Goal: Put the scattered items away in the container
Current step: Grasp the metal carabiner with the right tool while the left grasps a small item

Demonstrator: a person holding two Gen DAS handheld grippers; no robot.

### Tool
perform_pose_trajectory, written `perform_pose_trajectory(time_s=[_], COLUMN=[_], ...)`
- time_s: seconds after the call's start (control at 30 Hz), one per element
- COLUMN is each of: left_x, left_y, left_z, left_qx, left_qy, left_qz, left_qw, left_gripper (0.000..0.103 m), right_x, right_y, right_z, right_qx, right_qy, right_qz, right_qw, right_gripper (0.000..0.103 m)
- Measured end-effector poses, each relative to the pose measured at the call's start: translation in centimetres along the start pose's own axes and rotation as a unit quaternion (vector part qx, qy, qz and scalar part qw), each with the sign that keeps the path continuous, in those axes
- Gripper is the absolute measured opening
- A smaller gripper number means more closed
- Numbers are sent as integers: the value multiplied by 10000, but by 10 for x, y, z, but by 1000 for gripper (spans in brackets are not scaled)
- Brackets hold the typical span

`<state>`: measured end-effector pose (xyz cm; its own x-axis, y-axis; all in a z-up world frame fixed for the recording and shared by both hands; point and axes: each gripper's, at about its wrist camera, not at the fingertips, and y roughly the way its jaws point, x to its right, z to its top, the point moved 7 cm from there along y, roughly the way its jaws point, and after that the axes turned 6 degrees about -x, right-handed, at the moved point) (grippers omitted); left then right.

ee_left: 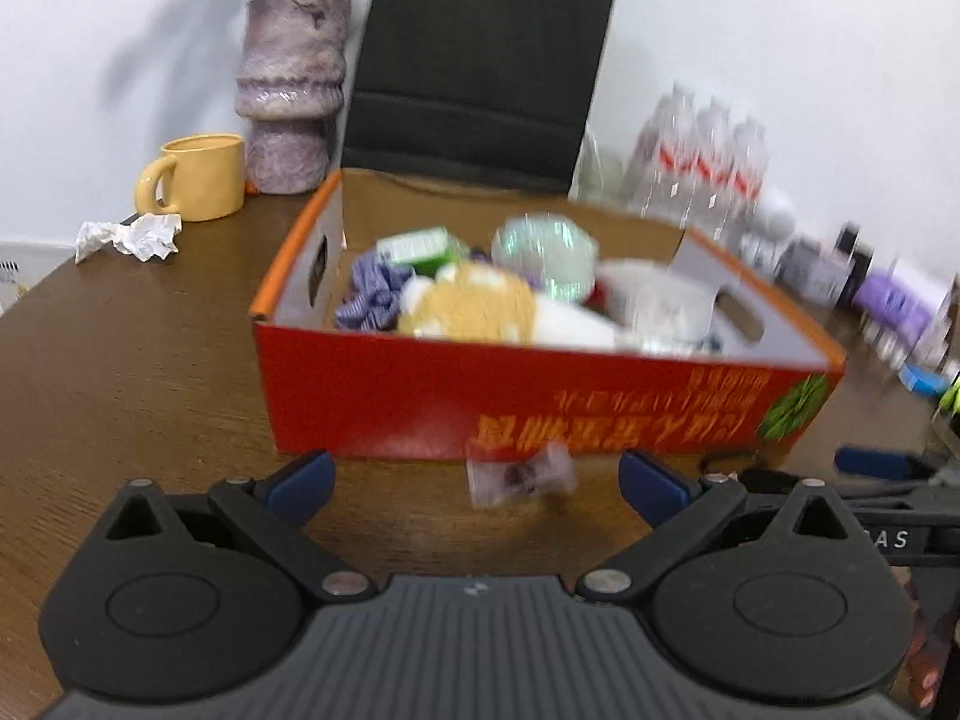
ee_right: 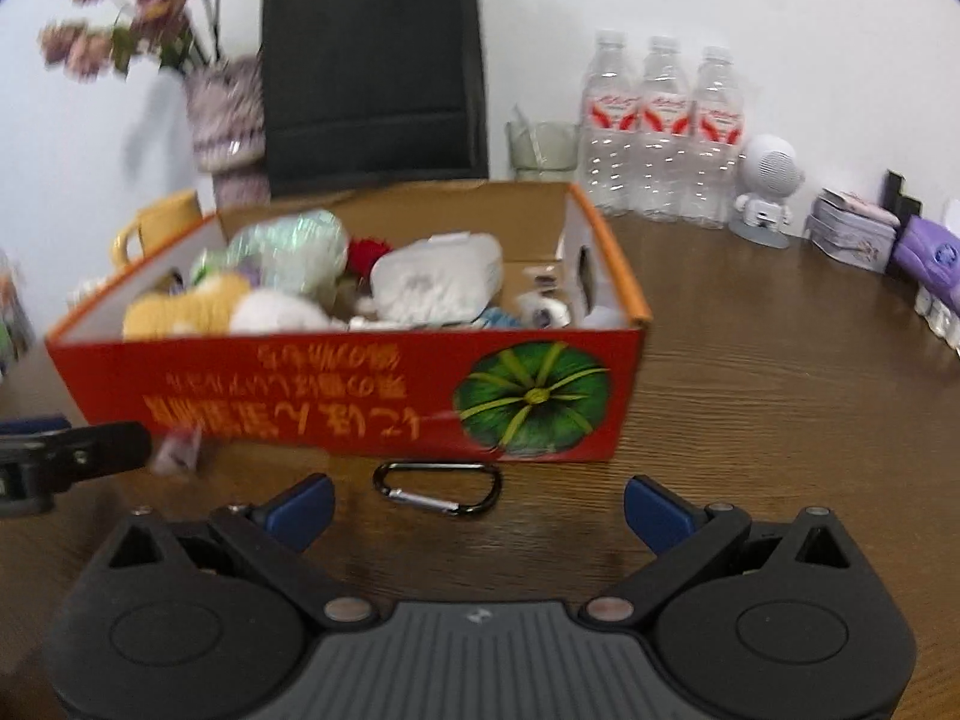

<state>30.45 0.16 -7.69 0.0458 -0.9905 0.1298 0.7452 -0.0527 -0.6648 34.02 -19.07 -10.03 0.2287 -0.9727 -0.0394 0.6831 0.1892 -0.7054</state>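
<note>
A red cardboard box (ee_left: pixel 420 396) (ee_right: pixel 300 396) holds several items: a yellow plush, striped cloth, a green packet, a white case. In front of it a small clear wrapped item (ee_left: pixel 521 476) (ee_right: pixel 176 451) lies on the wooden table, just ahead of my left gripper (ee_left: pixel 477 480), which stands open and empty. A black carabiner (ee_right: pixel 437 486) lies by the box's front wall, directly ahead of my open, empty right gripper (ee_right: pixel 478 507). The left gripper's finger shows at the left edge of the right wrist view.
A yellow mug (ee_left: pixel 195 177), crumpled paper (ee_left: pixel 129 236) and a purple vase (ee_left: pixel 291 93) stand to the box's left. A black bag (ee_right: pixel 372 66), a glass (ee_right: pixel 543 150), three water bottles (ee_right: pixel 660 132), a white figurine (ee_right: pixel 765 192) and small boxes line the wall.
</note>
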Motion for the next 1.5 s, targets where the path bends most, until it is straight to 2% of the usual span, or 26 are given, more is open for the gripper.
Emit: perform_pose_trajectory(time_s=[0.23, 0.33, 0.37, 0.4, 0.43, 0.47, 0.5, 0.57, 0.7, 0.97, 1.13, 1.23, 1.33, 1.5], left_x=[9, 8, 10, 11, 12, 12, 13, 12, 12, 10, 9, 8, 8, 11], left_y=[19, 29, 29, 29, 27, 25, 24, 21, 20, 18, 11, 0, -19, -63], left_z=[0, -1, -1, -2, -2, -3, -3, -5, -5, -5, -5, -6, -8, 6], left_qx=[-249, -426, -406, -377, -336, -304, -286, -279, -230, -176, -56, 52, 237, 784], left_qy=[15, -58, 8, 64, 112, 143, 145, 108, 140, 111, 152, 137, 125, 262], left_qz=[117, 191, 278, 339, 348, 315, 244, 71, 1, -90, -126, -271, -501, -806], left_qw=[9996, 9989, 9988, 9987, 9988, 9989, 9992, 9995, 9996, 9997, 9998, 9995, 9984, 9933], left_gripper=[102, 93, 86, 72, 63, 43, 34, 24, 22, 19, 12, 11, 11, 11], right_x=[-10, -8, -7, -8, -8, -9, -10, -11, -14, -11, -10, -10, -10, -12], right_y=[17, 22, 23, 23, 21, 18, 15, 11, 6, 3, -2, -9, -23, -61], right_z=[0, 3, 4, 4, 4, 4, 4, 1, -2, -1, -2, -4, -5, 6], right_qx=[-118, -121, -109, -84, -41, 17, 61, 54, 79, 134, 177, 240, 355, 873], right_qy=[-123, 41, 92, 93, 62, 24, 6, -36, -49, 41, 78, 81, 85, 41], right_qz=[-228, -223, -209, -196, -157, -104, -58, 43, 199, 233, 308, 384, 497, 641], right_qw=[9996, 9997, 9997, 9997, 9998, 9999, 10000, 10000, 9998, 9996, 9993, 9989, 9981, 9941], right_gripper=[102, 99, 98, 92, 75, 63, 53, 53, 53, 53, 53, 53, 53, 53])
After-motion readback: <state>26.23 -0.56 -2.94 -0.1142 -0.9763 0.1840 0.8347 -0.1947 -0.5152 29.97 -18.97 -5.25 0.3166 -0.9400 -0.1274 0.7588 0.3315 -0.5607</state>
